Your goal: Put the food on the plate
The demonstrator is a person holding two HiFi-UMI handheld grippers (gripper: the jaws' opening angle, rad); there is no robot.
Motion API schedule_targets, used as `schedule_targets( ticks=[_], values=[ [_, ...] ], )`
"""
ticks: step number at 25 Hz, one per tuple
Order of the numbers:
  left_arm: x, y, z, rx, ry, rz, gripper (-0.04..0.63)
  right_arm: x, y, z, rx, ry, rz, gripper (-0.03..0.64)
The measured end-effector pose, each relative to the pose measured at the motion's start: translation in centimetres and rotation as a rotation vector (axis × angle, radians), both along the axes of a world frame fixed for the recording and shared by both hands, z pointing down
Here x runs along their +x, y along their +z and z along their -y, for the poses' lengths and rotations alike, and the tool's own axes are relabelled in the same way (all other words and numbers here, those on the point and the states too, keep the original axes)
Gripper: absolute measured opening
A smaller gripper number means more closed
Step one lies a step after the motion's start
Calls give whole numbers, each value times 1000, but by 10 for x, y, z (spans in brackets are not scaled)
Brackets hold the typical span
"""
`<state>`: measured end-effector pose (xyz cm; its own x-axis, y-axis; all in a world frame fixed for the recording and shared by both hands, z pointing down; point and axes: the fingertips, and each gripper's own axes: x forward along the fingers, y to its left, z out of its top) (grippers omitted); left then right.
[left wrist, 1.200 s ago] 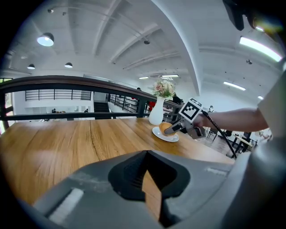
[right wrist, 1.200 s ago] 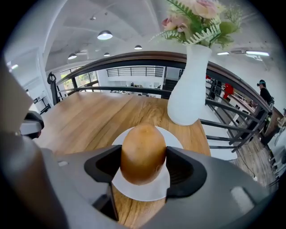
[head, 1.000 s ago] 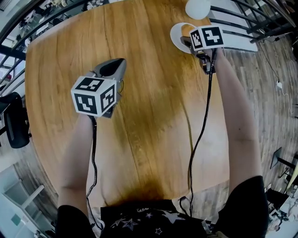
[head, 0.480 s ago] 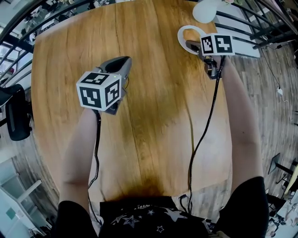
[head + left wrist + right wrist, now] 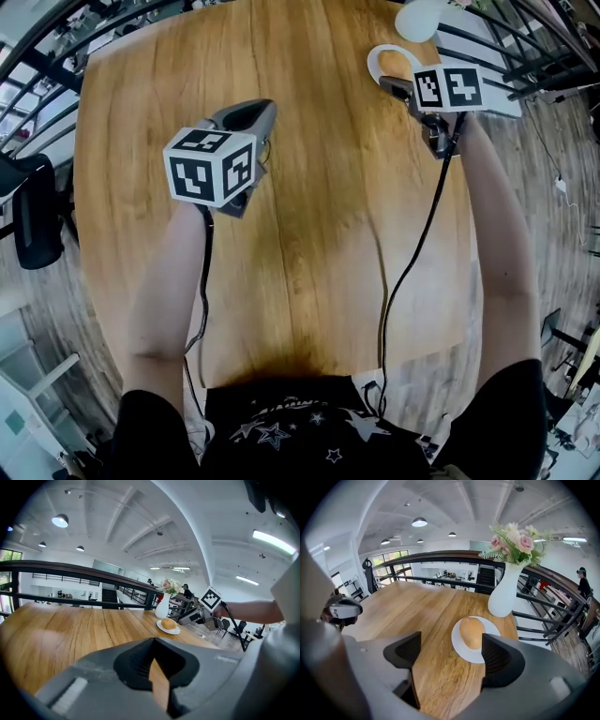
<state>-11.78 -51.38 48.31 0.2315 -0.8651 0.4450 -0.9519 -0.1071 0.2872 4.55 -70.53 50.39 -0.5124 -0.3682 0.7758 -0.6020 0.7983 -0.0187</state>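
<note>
The bun (image 5: 472,632) lies on the white plate (image 5: 462,657), which stands near the far right corner of the wooden surface (image 5: 319,234), just beside a white vase (image 5: 505,595) of flowers. Judging by that, the food is already where the task wants it and nothing is left to carry.

The right tool (image 5: 452,654) hangs just short of the plate, its jaws spread wide with only bare wood and the plate's near edge between them. It touches neither bun nor plate, which reads as a release with the tool backed clear so the bun is not nudged.

The left tool (image 5: 154,667) is held well apart over the middle of the surface, jaws drawn together on nothing, apparently parked out of the way.

Against the frame a second earlier, the right tool's jaws stand wider and it sits slightly further back from the plate. The left tool keeps the same idle pose.
</note>
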Motion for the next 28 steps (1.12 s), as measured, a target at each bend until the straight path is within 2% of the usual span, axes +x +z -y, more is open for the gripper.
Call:
schedule_targets(
  ticks=[5,11,18,23,28],
  values=[
    [12,-7,-24,-4,-2,-20,2,-4,-19,-34,6,-34,44,408],
    [25,-14,-64,-8,11,-1,2,-1,-35,-75,-31,2,137,401],
    [15,-31,-123,8,13,-3,2,-8,-56,-133,7,59,200,300],
    [14,-31,-168,0,13,-29,2,-5,-64,-178,12,112,251,267],
    [-2,-23,-243,-13,31,-37,2,-27,-63,-256,12,123,279,239]
  ],
)
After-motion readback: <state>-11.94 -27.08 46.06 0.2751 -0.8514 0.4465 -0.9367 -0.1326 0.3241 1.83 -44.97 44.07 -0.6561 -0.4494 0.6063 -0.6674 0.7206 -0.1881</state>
